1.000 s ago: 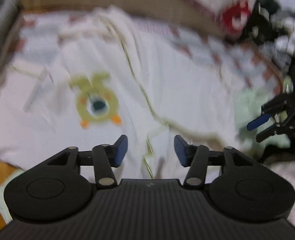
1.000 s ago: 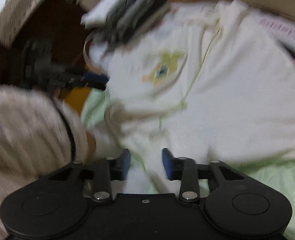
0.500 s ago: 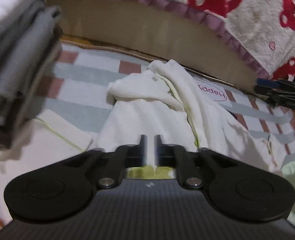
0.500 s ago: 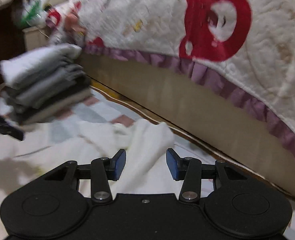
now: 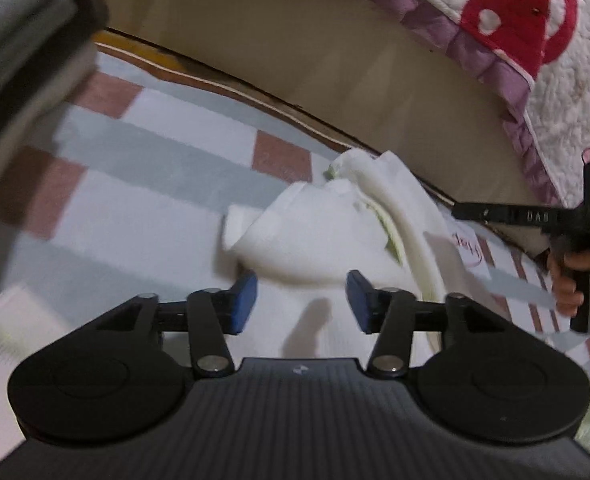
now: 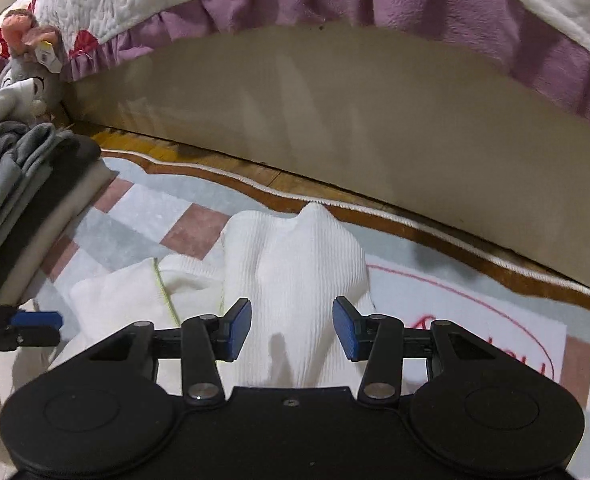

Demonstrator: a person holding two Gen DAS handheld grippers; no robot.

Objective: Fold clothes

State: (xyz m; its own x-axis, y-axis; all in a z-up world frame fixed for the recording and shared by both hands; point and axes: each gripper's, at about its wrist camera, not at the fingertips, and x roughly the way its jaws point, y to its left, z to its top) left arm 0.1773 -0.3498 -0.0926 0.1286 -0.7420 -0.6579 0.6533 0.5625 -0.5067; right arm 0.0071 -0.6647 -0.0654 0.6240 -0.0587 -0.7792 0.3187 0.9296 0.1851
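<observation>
Checked mat [image 6: 143, 216] on floor by bed serves as work surface; white garment [image 6: 295, 264] lies on it bunched, part doubled over, w/ stack of folded clothes [image 6: 19, 184] at left. Left gripper [image 5: 301, 300] & right gripper [image 6: 292, 329] hover low over garment, both jaws spread, holding 0 cloth, prob. to re-grip or smooth an edge.

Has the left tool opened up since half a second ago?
Yes. The left tool was shut; its jaws now stand apart over the white garment on the checked mat.
</observation>
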